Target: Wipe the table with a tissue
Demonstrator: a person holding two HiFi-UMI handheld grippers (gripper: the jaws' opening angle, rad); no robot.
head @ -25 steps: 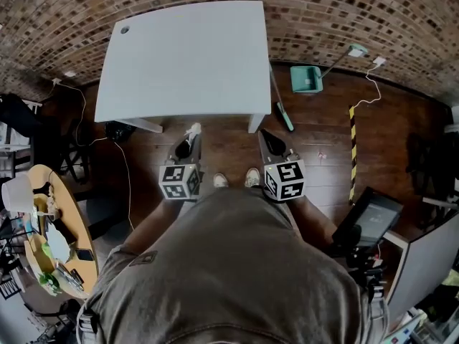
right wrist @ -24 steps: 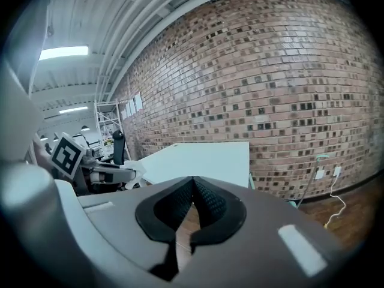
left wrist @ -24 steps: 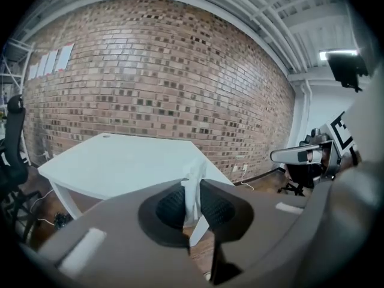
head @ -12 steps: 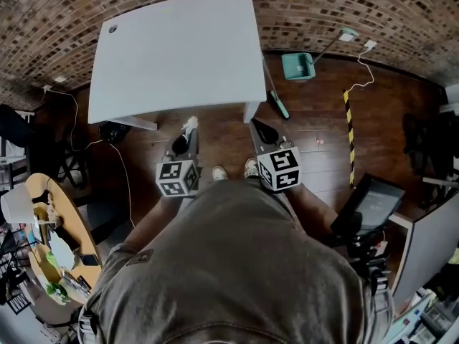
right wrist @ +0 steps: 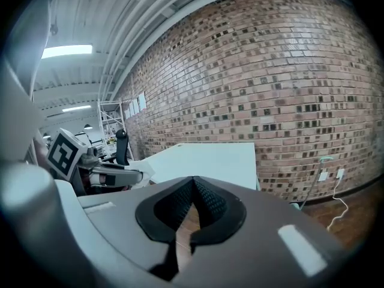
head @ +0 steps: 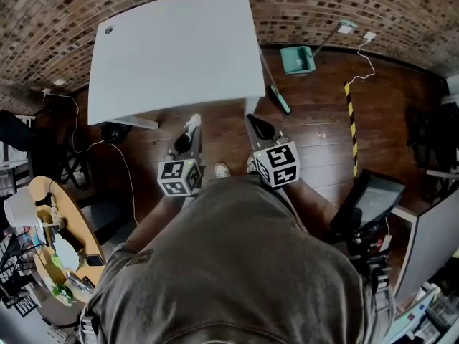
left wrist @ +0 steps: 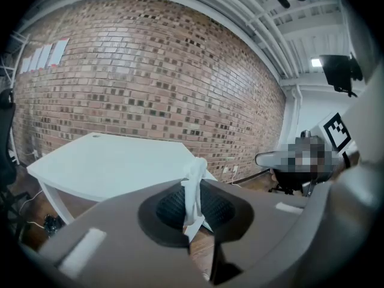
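A brick wall (head: 358, 6) closes the room on the far side, and a dark wooden floor (head: 315, 149) runs below it. On this floor stands the white rectangular table (head: 172, 49), whose top is bare as far as I can see. I stand just in front of its near edge, and both grippers are low, above the floor, not yet over the tabletop.

The left gripper (left wrist: 195, 212) has its jaws closed on a white paper tissue (left wrist: 193, 191). The tissue is pinched at its lower part, and a crumpled end stands up above the jaw tips. I think it is held like this so that the loose paper can be pressed flat on the surface and dragged. It does not touch the table; it is near the front edge only.

The right gripper (right wrist: 193, 188) has its jaws brought together with nothing between them. In my judgement it is only kept aside, because one tissue needs one gripper.

A teal dustpan (head: 296, 59) lies on the floor to the right of the table, well apart from both grippers.

The wiping is not yet begun, I believe. The next move calls for lifting the left gripper over the edge and lowering the tissue onto the top.
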